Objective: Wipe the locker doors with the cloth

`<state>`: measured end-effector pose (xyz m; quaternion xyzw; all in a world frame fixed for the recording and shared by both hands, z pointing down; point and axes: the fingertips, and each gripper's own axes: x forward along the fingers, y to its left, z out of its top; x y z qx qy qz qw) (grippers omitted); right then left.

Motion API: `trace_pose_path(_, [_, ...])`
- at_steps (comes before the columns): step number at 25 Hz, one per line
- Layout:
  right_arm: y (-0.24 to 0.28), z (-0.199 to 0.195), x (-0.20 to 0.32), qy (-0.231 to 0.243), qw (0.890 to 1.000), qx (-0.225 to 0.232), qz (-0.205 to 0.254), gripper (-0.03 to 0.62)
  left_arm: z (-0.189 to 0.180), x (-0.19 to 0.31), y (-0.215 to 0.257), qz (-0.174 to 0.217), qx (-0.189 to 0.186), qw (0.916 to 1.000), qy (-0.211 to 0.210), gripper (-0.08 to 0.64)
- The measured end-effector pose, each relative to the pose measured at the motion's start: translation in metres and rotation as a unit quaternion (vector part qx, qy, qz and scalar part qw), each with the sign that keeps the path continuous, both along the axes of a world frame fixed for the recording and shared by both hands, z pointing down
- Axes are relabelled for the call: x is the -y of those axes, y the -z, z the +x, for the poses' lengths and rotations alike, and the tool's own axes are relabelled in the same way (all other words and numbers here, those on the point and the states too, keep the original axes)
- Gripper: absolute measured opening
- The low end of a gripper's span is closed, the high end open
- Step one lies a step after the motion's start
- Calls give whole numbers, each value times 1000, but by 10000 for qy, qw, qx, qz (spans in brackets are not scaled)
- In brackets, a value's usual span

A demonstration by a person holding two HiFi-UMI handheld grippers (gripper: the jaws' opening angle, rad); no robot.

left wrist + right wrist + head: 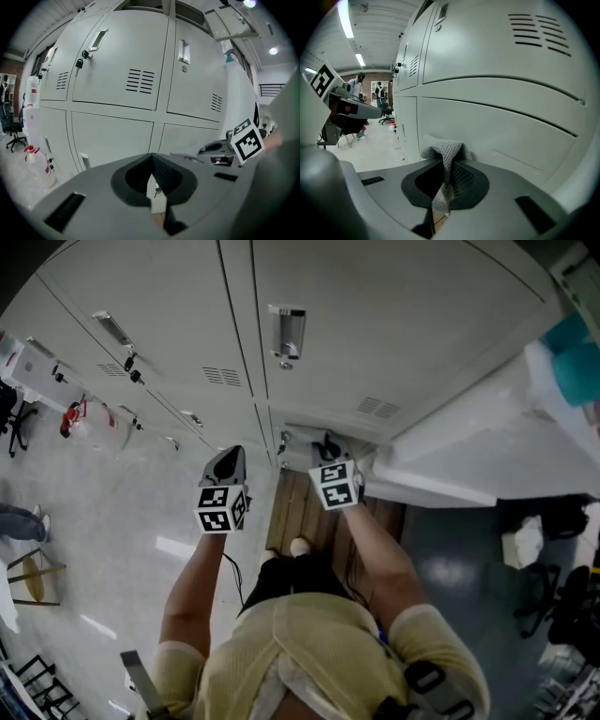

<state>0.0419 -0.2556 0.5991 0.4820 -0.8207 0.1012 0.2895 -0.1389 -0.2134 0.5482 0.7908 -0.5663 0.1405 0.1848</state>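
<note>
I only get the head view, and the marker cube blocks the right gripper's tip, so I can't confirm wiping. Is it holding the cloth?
Observer: Yes. The right gripper is shut on a grey knitted cloth.
Operator: Is the cloth on a door?
Observer: Its bunched end appears pressed against the lower locker door.
Operator: And the left gripper?
Observer: The left gripper is shut with nothing in it, pointing at the lockers.
</note>
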Motion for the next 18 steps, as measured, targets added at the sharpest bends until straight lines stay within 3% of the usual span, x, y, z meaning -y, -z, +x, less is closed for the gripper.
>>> trace_pose_path(18, [-2,90,-14,-866,9962,-126,-7,14,83,15,-9,-47,-87,9966,-813,2])
